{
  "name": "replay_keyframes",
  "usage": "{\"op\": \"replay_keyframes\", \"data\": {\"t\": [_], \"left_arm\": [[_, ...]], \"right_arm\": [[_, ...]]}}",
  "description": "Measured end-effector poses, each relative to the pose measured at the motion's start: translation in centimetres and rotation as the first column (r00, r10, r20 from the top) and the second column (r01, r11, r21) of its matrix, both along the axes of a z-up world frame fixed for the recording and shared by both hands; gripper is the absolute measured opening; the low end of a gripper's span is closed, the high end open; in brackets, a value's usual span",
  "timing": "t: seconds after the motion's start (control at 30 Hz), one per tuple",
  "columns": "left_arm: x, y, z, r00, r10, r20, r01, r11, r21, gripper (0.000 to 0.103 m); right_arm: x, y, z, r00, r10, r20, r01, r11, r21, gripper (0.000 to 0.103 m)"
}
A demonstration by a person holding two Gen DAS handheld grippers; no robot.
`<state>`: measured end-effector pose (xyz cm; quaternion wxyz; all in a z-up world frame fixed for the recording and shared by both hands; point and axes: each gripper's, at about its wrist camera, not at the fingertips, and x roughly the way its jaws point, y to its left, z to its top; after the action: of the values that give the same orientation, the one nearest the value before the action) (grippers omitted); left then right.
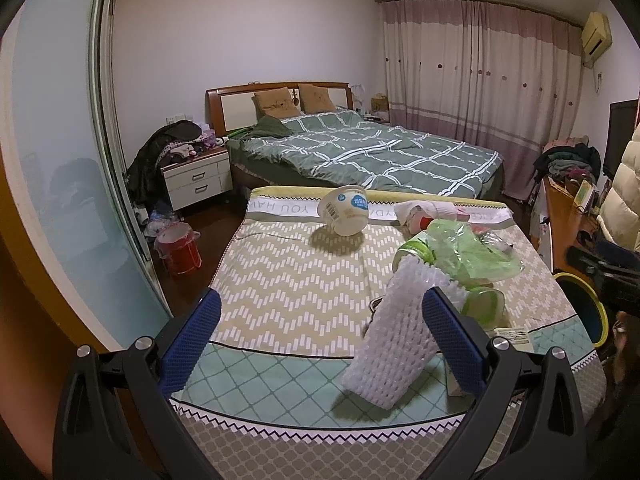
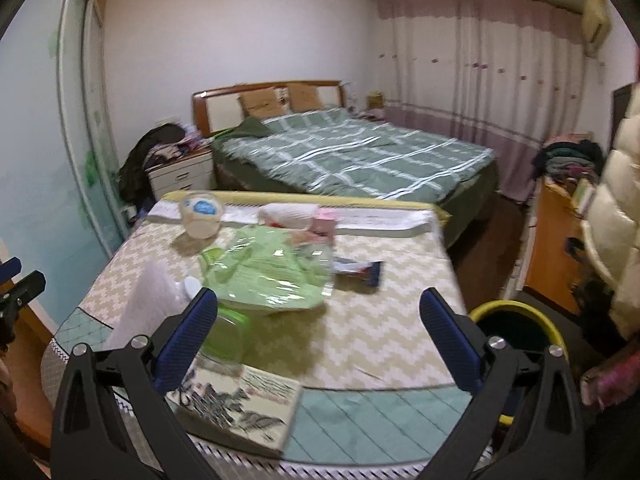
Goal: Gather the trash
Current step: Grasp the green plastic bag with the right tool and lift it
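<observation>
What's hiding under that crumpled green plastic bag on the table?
Under the green bag a clear green-rimmed container and a green-and-white can poke out. Whatever else lies beneath its middle is covered.

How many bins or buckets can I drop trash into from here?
2: a yellow-rimmed bin off the table's right edge, and a red bucket on the floor to its left. Others may be hidden.

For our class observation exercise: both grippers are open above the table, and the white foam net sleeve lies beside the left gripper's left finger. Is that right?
Not quite. In the left wrist view, the white foam net sleeve lies against the left gripper's right finger, not its left. Both grippers are open above the table, as the right gripper shows.
</observation>
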<state>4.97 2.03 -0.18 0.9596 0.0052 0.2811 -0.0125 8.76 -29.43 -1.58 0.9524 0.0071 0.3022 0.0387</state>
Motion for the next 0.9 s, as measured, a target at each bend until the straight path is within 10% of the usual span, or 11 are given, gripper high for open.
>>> {"op": "replay_keyframes", "data": {"t": [0.53, 0.67, 0.9], "left_arm": [[6.5, -2.2, -2.4, 0.997, -0.046, -0.059, 0.048, 0.998, 0.036, 0.099], [7.9, -3.2, -2.5, 0.996, -0.064, -0.058, 0.067, 0.997, 0.048, 0.099], [9.4, -5.1, -2.8, 0.991, -0.107, -0.074, 0.111, 0.992, 0.055, 0.099]], "right_arm": [[12.7, -2.1, -6.6, 0.968, 0.027, -0.248, 0.006, 0.991, 0.131, 0.056], [13.0, -2.7, -6.9, 0.968, 0.043, -0.247, 0.001, 0.984, 0.177, 0.024], [11.0, -3.9, -4.3, 0.988, 0.026, -0.155, 0.006, 0.980, 0.198, 0.012]]}}
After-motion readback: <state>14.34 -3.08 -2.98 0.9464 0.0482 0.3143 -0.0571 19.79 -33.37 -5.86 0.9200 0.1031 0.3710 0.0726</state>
